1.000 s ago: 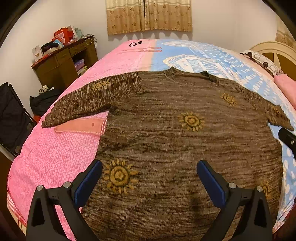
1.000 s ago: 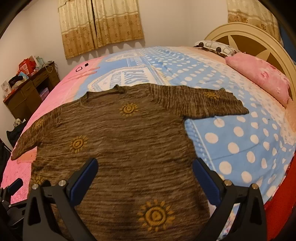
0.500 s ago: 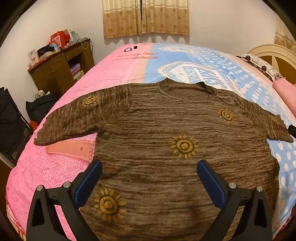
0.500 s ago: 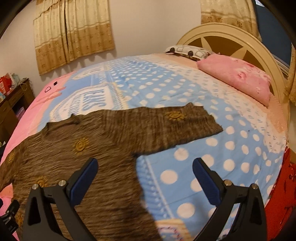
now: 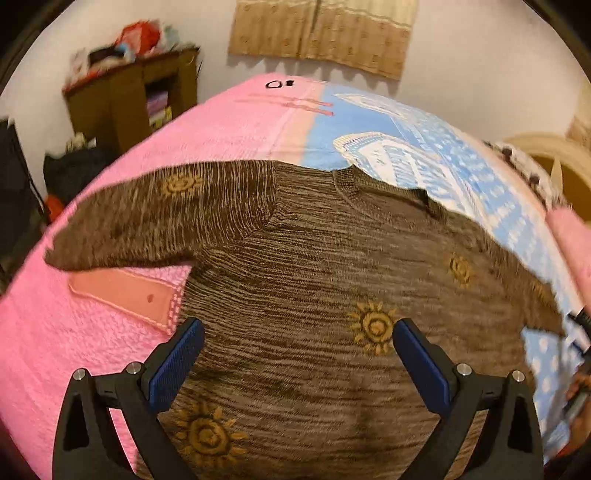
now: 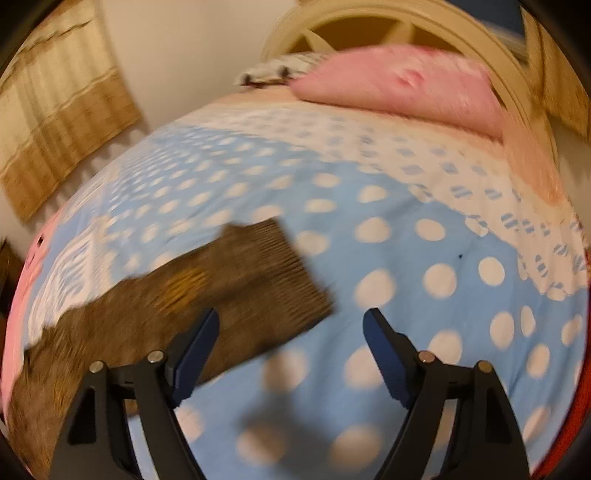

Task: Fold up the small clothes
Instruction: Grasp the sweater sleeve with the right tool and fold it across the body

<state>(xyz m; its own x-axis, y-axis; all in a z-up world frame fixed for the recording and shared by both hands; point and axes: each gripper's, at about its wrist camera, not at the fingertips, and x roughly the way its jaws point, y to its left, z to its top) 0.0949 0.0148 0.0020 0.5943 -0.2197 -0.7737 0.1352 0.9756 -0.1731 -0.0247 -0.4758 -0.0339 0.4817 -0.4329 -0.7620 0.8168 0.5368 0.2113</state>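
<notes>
A brown knit sweater (image 5: 314, 280) with yellow sun motifs lies spread flat on my bed, face up, neck toward twelve o'clock in the left wrist view. Its body rests where the bedspread (image 5: 229, 122) changes from pink to blue. One sleeve reaches out toward nine o'clock over the pink half. My left gripper (image 5: 297, 363) hangs over the lower body of the garment — jaws spread wide, nothing between them, blue pads (image 5: 175, 363) clear of the knit.

My right gripper (image 6: 290, 350) sits over the other sleeve (image 6: 258, 280), whose squared cuff ends at about eleven o'clock from the fingers, on blue cloth dotted white. Its jaws are closing, though a broad gap remains between them and only bedspread shows there; the left finger overlaps the sleeve's edge in the frame — whether it touches, I cannot tell, as the picture is blurred. A pink pillow (image 6: 402, 88) leans by the cream headboard (image 6: 369, 22) at one o'clock.
</notes>
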